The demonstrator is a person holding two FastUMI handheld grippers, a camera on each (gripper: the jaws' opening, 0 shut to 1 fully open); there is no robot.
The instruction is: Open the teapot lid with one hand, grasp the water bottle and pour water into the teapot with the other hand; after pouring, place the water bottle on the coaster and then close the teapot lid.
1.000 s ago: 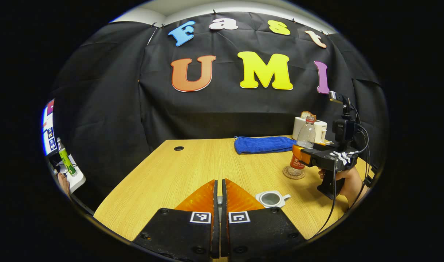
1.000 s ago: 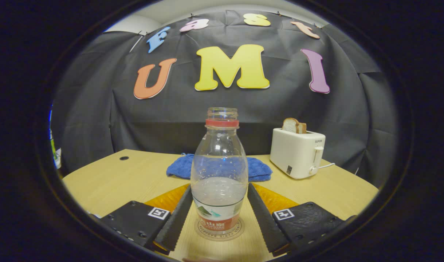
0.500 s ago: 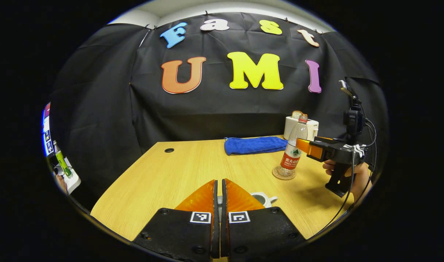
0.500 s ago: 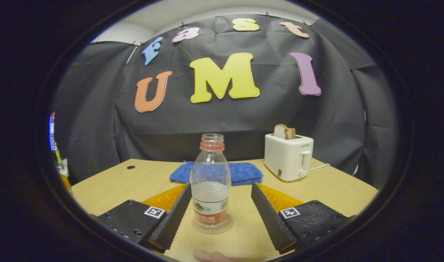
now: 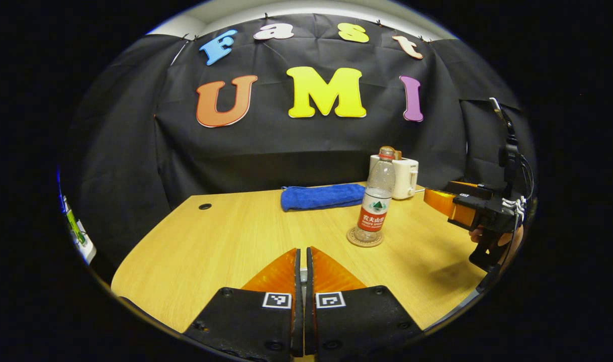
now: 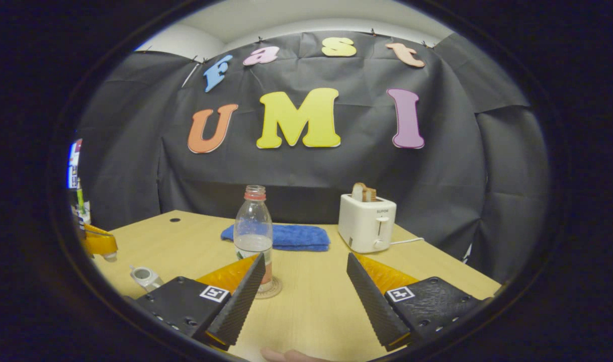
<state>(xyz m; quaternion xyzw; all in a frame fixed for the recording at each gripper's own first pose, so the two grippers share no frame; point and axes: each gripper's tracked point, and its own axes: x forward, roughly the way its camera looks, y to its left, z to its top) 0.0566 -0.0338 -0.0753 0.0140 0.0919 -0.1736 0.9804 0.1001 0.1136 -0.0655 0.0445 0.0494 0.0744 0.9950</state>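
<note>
The wooden table [image 6: 306,301] spreads ahead of both grippers. Beyond the right gripper [image 6: 303,291], to the right of its fingers, stands a white toaster [image 6: 366,223] with bread in it; a blue towel [image 6: 286,237] lies straight ahead, farther back. The water bottle [image 6: 254,229] stands upright on the coaster [image 6: 271,289], just past the tip of that gripper's left finger and free of both fingers, which are spread wide with nothing between them. The teapot [image 6: 144,275], lid off, sits to its left. The left gripper [image 5: 301,281] is clenched, a small pale object, not clearly readable, caught between its fingers; the bottle stands ahead to its right.
</note>
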